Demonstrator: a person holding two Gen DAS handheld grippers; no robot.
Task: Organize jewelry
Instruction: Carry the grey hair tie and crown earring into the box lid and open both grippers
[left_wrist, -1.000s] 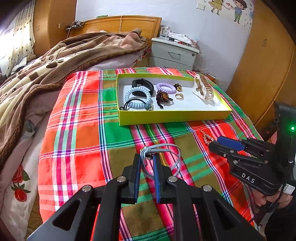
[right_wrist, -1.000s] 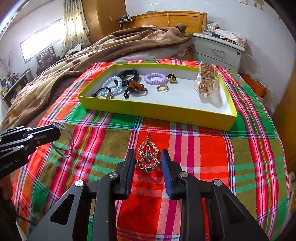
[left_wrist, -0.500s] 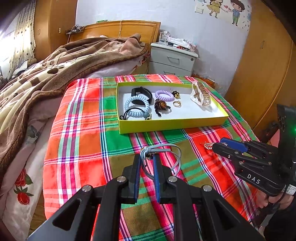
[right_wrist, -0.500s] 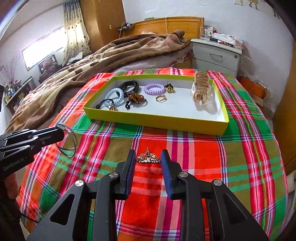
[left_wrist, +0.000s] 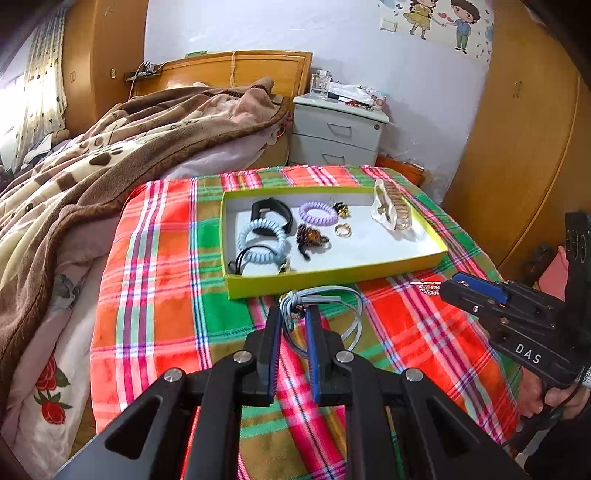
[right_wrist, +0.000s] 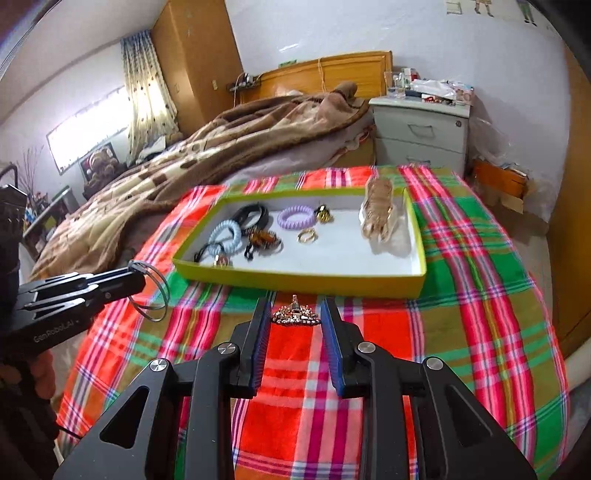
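My left gripper (left_wrist: 293, 314) is shut on a grey looped cord bracelet (left_wrist: 325, 295), held above the plaid cloth just before the yellow tray (left_wrist: 332, 275). It also shows in the right wrist view (right_wrist: 133, 273) with the loops (right_wrist: 153, 295) hanging from it. My right gripper (right_wrist: 295, 314) is shut on a gold rhinestone brooch (right_wrist: 294, 316), held level in the air; it shows in the left wrist view (left_wrist: 448, 286). The tray (right_wrist: 295, 278) holds hair ties, a ring, a black band and a gold hair claw (right_wrist: 378, 208).
The plaid cloth (right_wrist: 461, 258) covers the bed end. A brown blanket (left_wrist: 92, 166) lies heaped to the left. A grey nightstand (right_wrist: 421, 133) stands behind the tray, a wooden wardrobe (left_wrist: 524, 147) to the right.
Both grippers have risen and pulled back from the cloth with their items. The brooch has turned from upright to flat between the right fingers.
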